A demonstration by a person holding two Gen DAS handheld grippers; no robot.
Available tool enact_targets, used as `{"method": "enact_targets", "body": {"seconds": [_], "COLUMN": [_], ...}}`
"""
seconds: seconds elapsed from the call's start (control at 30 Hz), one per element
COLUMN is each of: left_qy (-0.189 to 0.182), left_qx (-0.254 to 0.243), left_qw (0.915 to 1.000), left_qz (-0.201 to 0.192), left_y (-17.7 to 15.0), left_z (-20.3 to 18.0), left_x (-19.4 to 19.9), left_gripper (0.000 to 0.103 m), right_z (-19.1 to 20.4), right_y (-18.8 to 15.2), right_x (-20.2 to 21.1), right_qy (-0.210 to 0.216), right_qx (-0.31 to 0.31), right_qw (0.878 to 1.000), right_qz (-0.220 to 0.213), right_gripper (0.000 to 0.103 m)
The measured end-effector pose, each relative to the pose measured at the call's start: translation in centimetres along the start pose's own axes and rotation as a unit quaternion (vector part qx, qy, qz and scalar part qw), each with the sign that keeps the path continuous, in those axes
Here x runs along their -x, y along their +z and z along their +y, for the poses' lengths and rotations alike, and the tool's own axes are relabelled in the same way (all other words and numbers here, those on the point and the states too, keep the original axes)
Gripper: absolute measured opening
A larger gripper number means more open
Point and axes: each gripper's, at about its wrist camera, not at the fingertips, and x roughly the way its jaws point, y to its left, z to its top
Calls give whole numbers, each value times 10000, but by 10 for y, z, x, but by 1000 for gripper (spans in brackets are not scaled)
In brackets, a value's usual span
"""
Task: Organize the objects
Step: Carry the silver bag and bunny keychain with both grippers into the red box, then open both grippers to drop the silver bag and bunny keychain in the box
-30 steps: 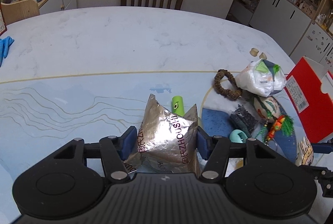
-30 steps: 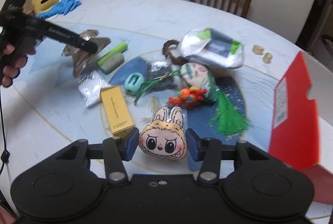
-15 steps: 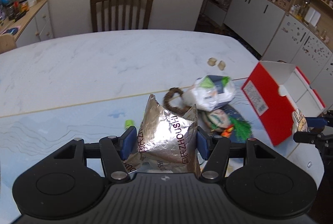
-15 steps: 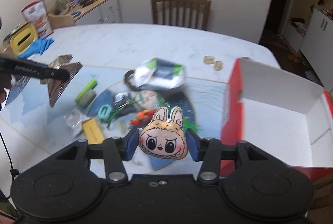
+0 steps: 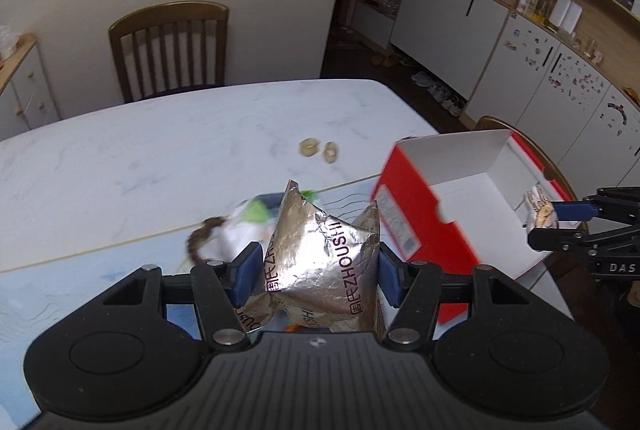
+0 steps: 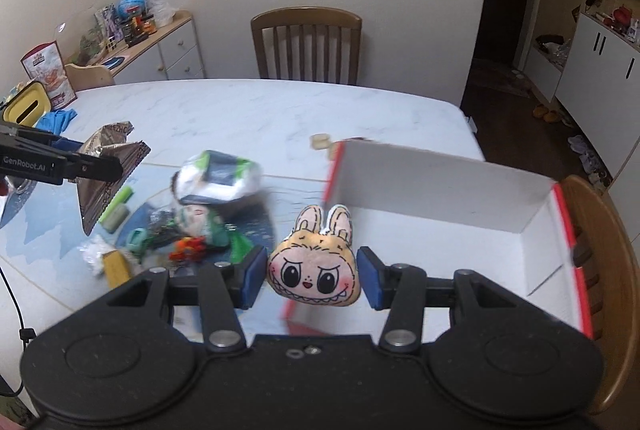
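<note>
Sorting barely begun: red box [image 6: 440,190] ahead-right of the right gripper [image 6: 312,272] looks empty, white floor bare. Pile [image 6: 192,214] of loose items left of that gripper still on the table [image 6: 260,114]. Left gripper [image 5: 318,272] clamped on foil snack bag [image 5: 324,262], box to its right. Right gripper clamped on plush rabbit head [image 6: 314,268], at the box's near edge. Both drops pending.

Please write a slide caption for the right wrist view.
Right tool carries a rabbit-eared plush face toward the open red box at the table's edge.
</note>
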Motion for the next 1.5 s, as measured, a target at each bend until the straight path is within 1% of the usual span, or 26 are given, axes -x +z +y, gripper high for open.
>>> {"method": "enact_targets", "body": {"seconds": [0.17, 0.43, 0.57, 0.67, 0.93, 1.03, 1.17, 1.3, 1.5], "left_qy": [-122, -302, -340, -251, -194, -160, -67, 4, -14], "left_qx": [-248, -419, -438, -495, -326, -366, -358, -524, -521], "left_qw": [9996, 9983, 9977, 9975, 9962, 9955, 9935, 9911, 9879], "left_qz": [69, 280, 395, 442, 786, 860, 1074, 1221, 1464], "left_y": [17, 34, 43, 49, 61, 63, 63, 60, 58], "left_z": [-57, -129, -156, -172, -197, -203, -207, -212, -217], "left_x": [-26, -70, -94, -113, -170, -189, -215, -235, -255], "left_gripper": [60, 60, 60, 60, 60, 60, 60, 60, 60], "right_z": [-40, -99, -119, -130, -149, -153, -151, -149, -148], "right_y": [-3, -12, -16, -18, -25, -29, -31, -30, -35], "right_x": [-1, -16, -25, -32, -58, -70, -87, -99, -112], "right_qy": [-40, -132, -154, -158, -176, -98, -12, 72, 98], "right_qx": [22, -21, 1, 69, 189, 224, 287, 403, 537], "right_qw": [10000, 9998, 9997, 9995, 9982, 9972, 9951, 9929, 9886], "right_qz": [39, 141, 199, 255, 543, 712, 948, 1113, 1400], "right_gripper": [48, 48, 48, 48, 48, 48, 48, 48, 48]}}
